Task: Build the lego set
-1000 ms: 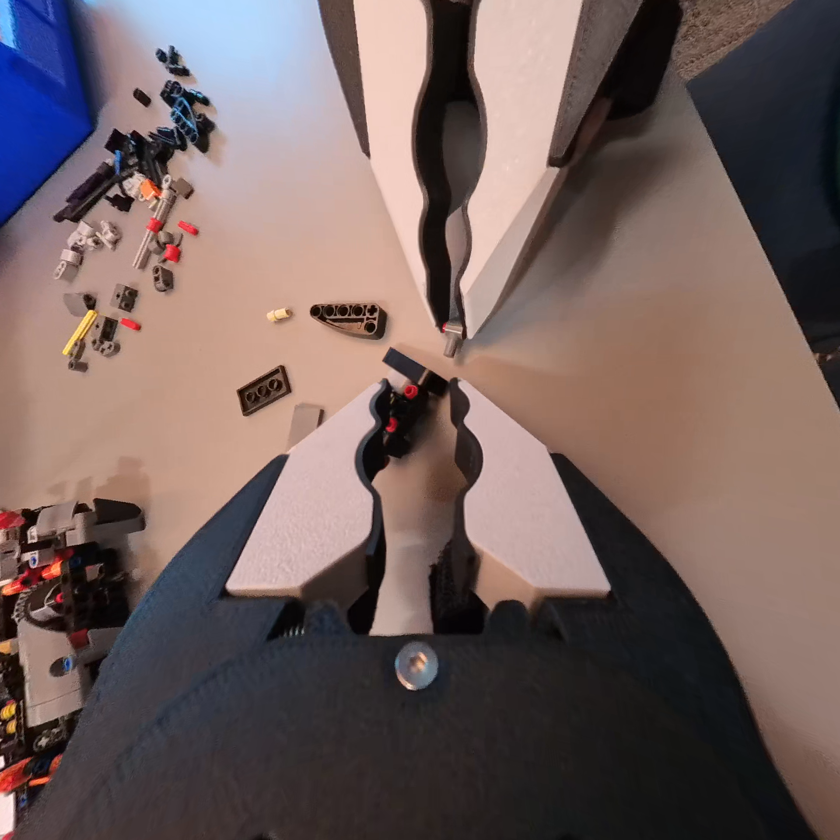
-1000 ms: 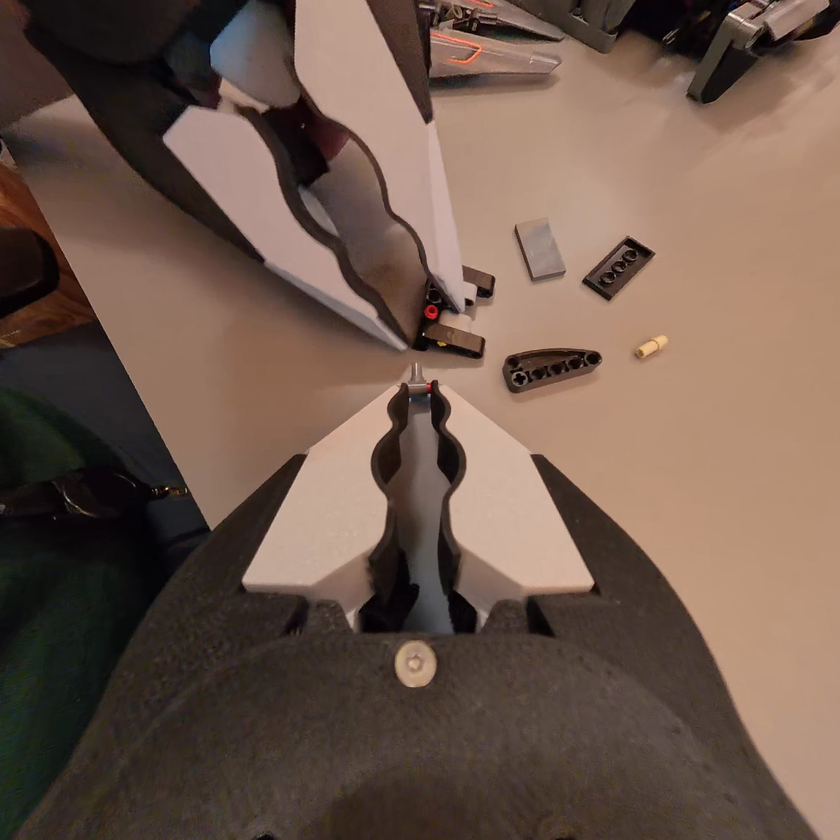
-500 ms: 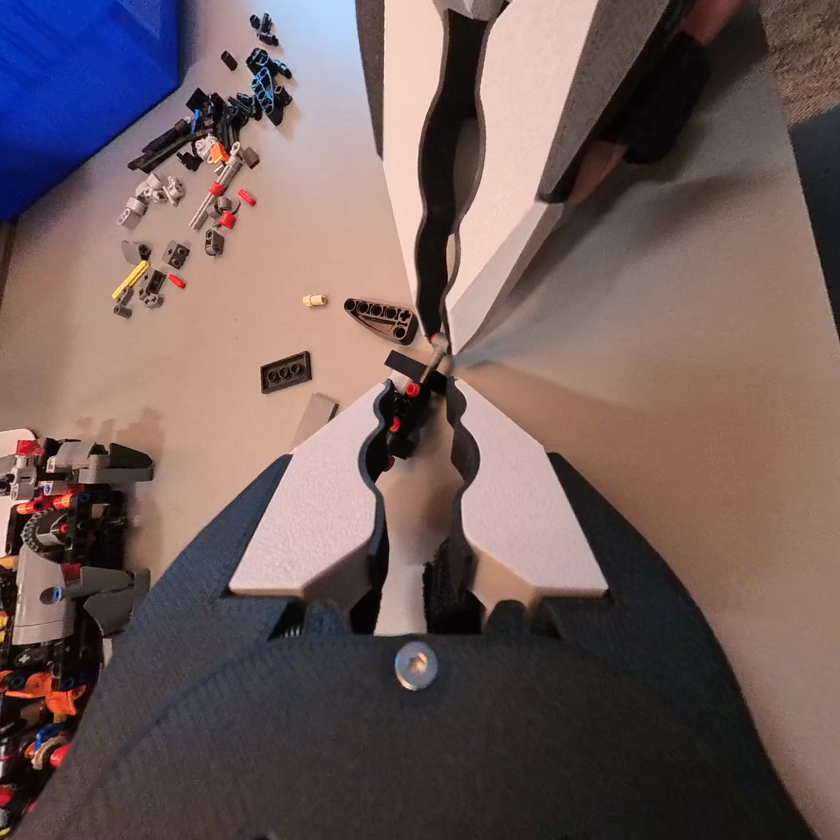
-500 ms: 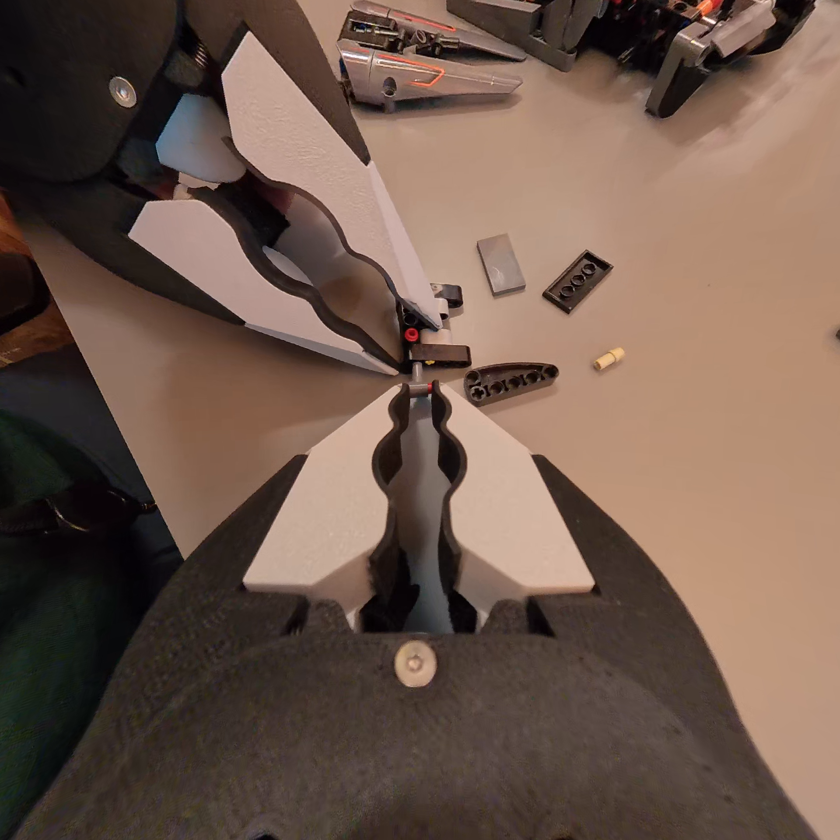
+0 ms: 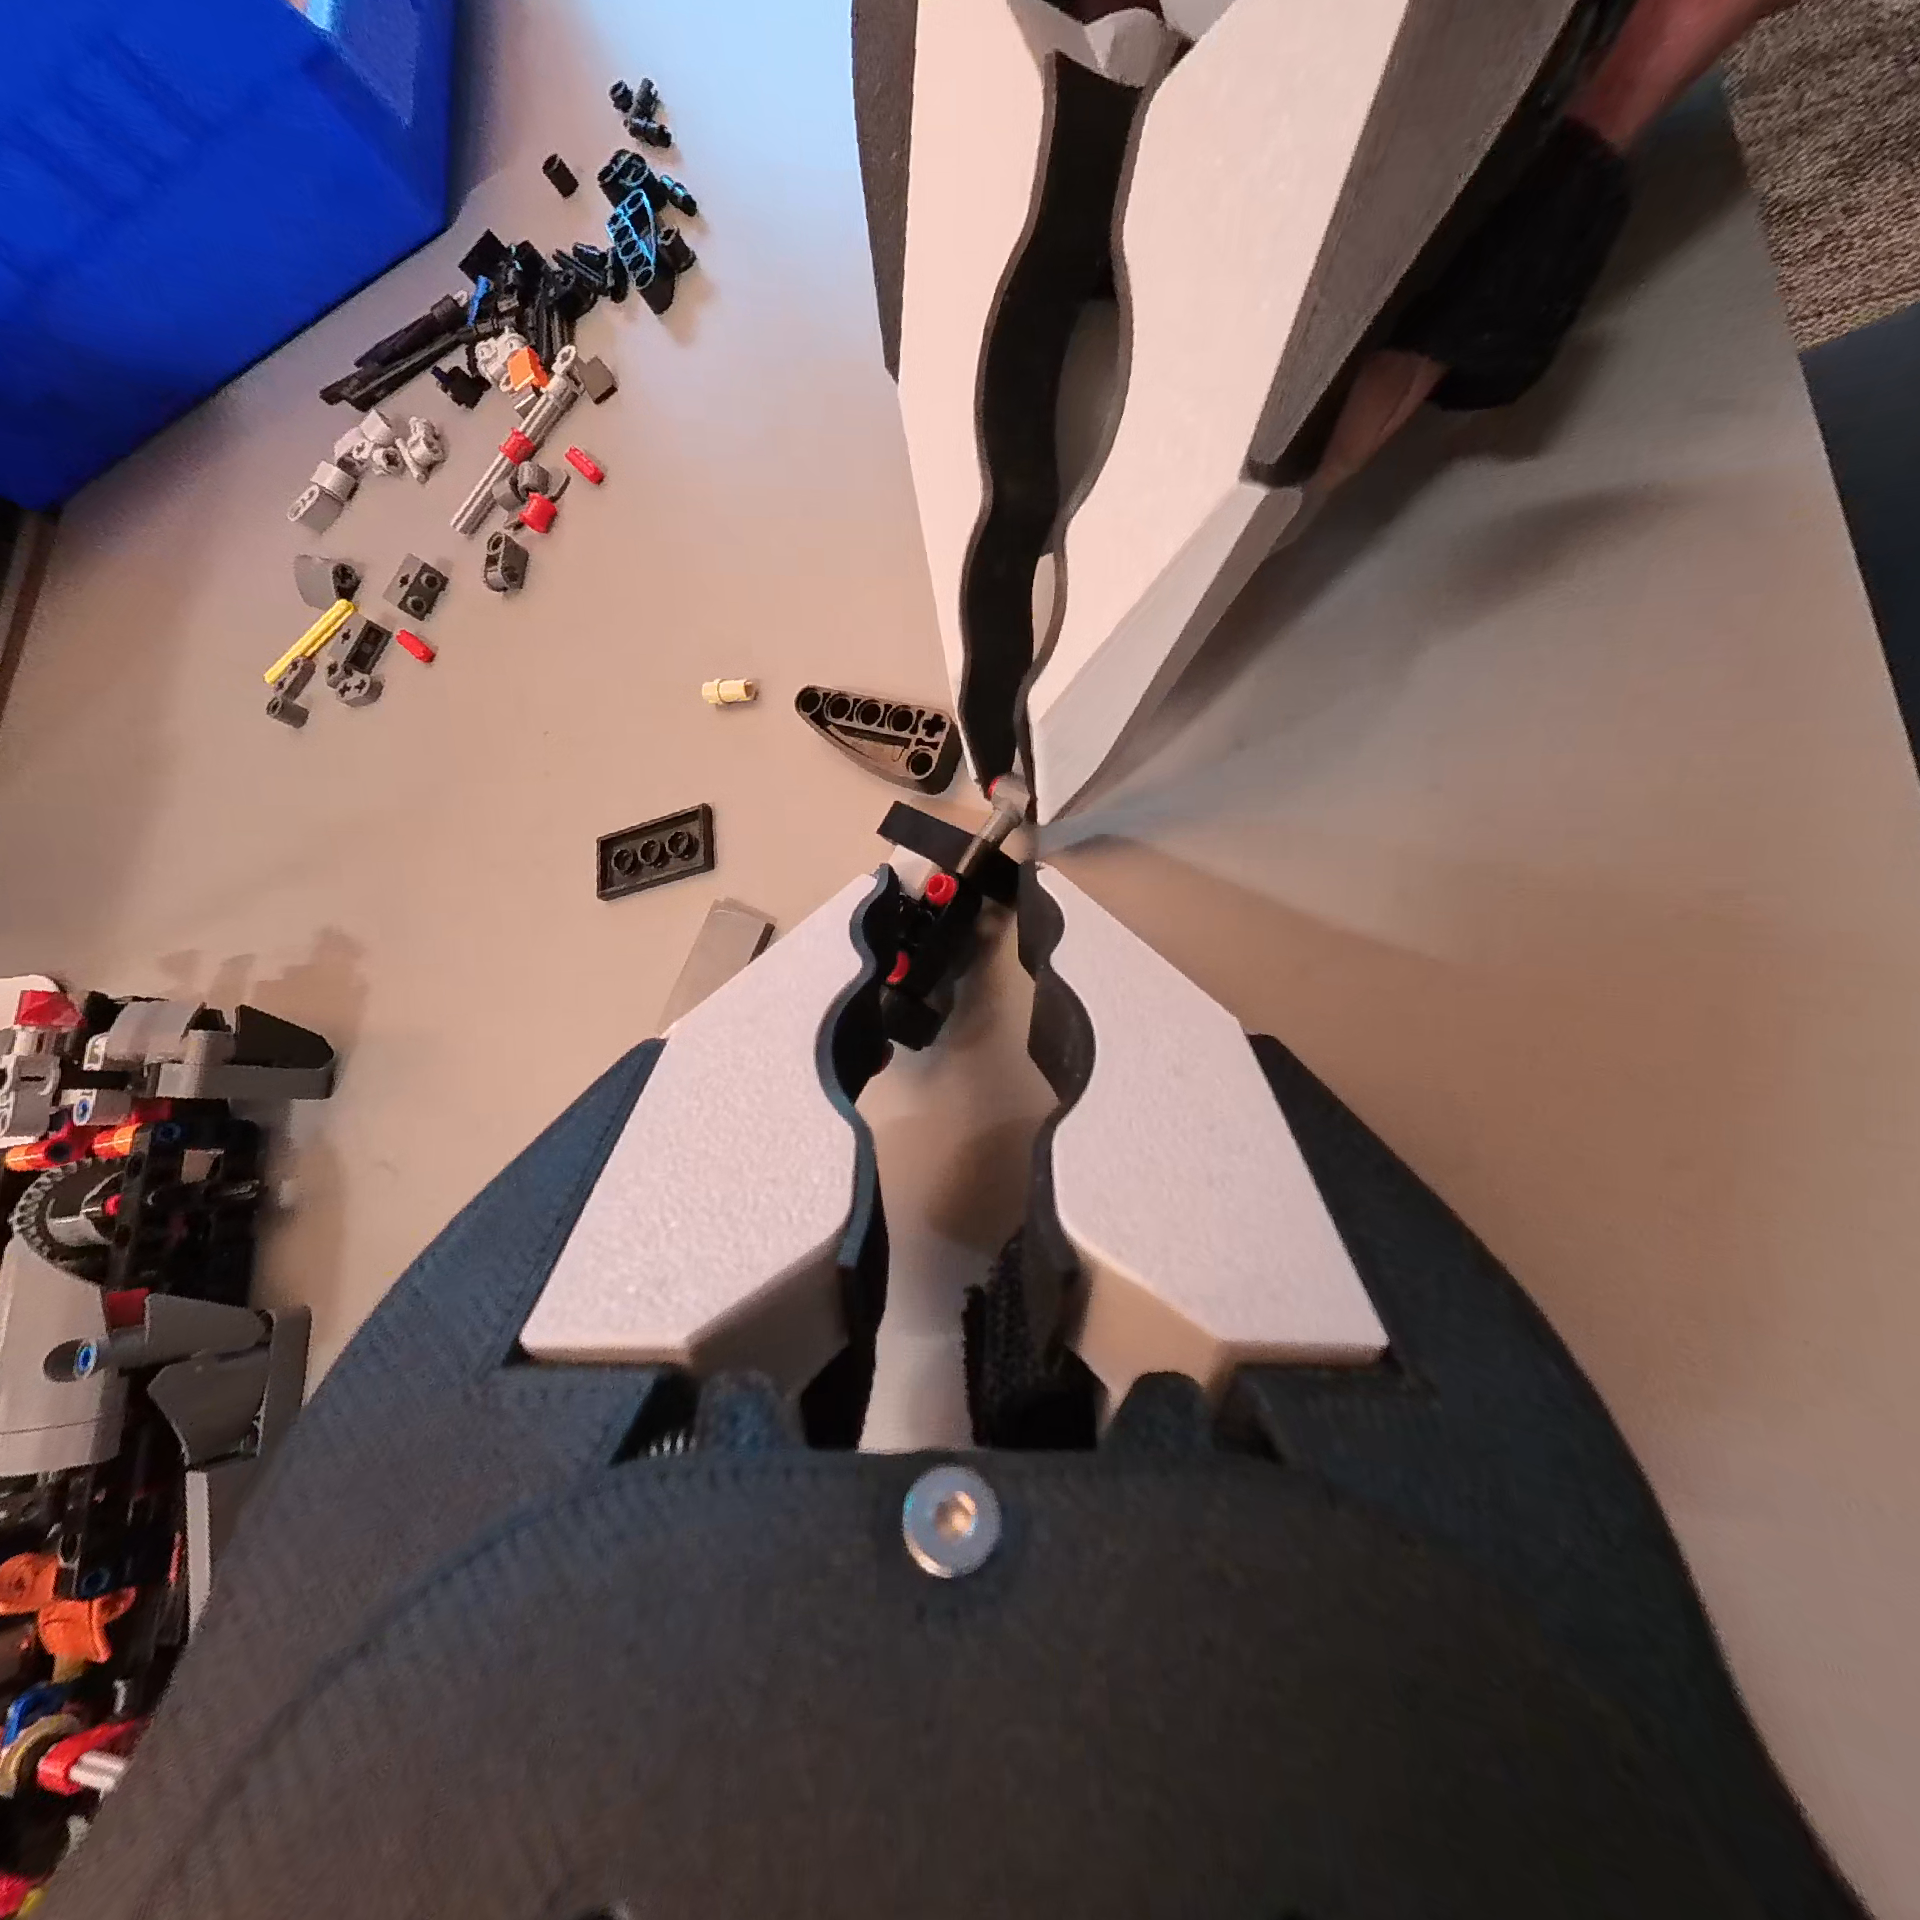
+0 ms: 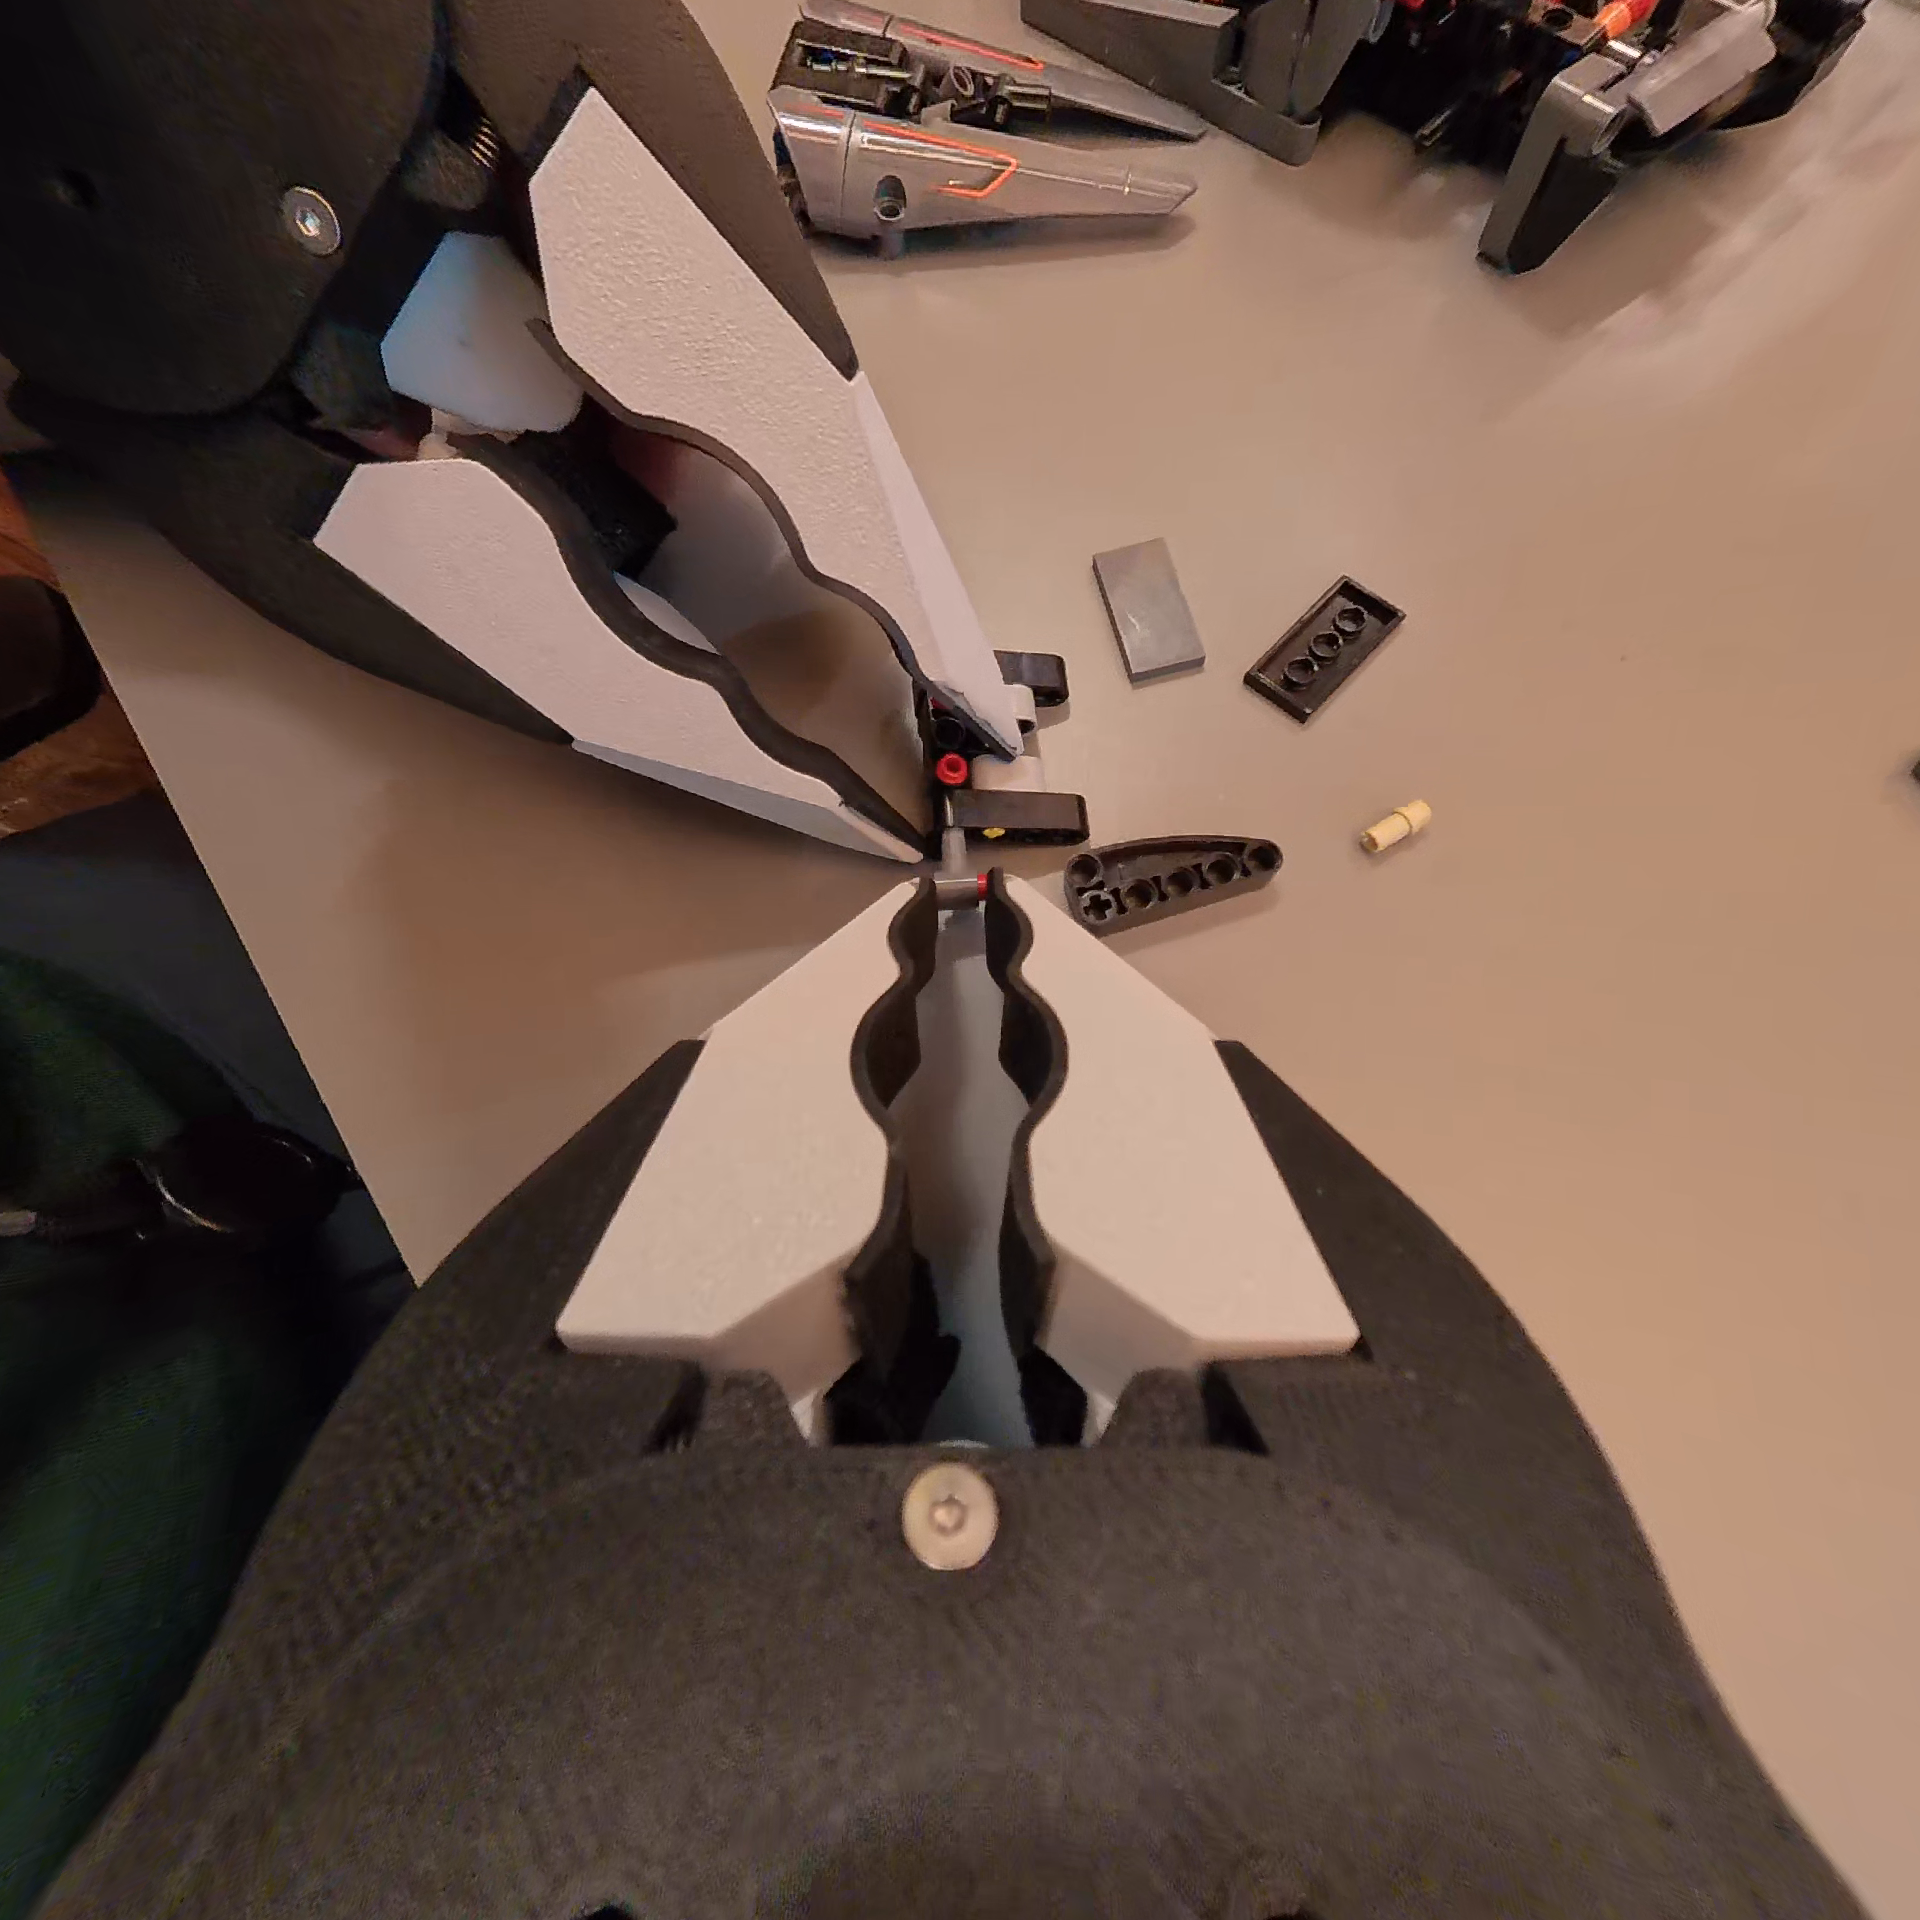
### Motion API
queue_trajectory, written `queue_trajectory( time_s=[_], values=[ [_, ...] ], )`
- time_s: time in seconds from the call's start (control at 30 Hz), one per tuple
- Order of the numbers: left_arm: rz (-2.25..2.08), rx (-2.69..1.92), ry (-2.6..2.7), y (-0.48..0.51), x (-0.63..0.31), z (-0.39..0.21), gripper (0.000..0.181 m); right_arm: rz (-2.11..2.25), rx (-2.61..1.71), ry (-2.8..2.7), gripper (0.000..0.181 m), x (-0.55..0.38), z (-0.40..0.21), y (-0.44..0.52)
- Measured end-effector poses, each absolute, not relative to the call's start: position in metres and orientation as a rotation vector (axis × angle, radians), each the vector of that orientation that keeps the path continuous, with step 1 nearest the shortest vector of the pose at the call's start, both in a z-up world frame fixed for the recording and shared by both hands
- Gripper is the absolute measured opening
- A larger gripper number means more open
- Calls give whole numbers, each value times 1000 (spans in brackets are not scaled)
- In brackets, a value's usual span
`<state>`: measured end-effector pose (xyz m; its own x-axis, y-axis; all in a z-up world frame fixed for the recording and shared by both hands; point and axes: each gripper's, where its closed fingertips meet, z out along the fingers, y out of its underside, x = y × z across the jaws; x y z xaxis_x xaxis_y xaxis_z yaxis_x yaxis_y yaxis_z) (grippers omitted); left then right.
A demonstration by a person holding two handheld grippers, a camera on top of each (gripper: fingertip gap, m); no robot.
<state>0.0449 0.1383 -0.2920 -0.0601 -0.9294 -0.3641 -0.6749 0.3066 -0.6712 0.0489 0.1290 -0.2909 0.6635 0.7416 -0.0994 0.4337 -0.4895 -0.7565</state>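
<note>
My left gripper is shut on a small black Lego assembly with red pins, held just above the table. My right gripper comes in from the top of the left wrist view, shut on a short grey axle with a red end. The axle's tip touches the assembly's top. In the right wrist view, my right gripper holds the axle tip to tip with the left gripper. The black assembly sticks out beyond the left gripper's fingers.
On the table near the grippers lie a black curved beam, a tan pin, a black plate and a grey tile. A pile of loose parts and a blue box are far left. The built model sits near left. The table edge is close. Both grippers' tips are close together, under 4 cm apart. My left gripper's tips are some 5 cm from the grey tile. Seen from the left wrist view as well.
The two grippers have closed the gap between them. The axle tip, apart from the black assembly a second ago, now touches it.
</note>
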Motion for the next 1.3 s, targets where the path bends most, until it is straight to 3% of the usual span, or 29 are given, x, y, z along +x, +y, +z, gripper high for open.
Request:
queue_trajectory(
  time_s=[1.3],
  values=[
    [-381, -1402, 1786, 140, 46, -292, 21, 458, -2245, -963, 6, 49, -289, 131]
  ],
)
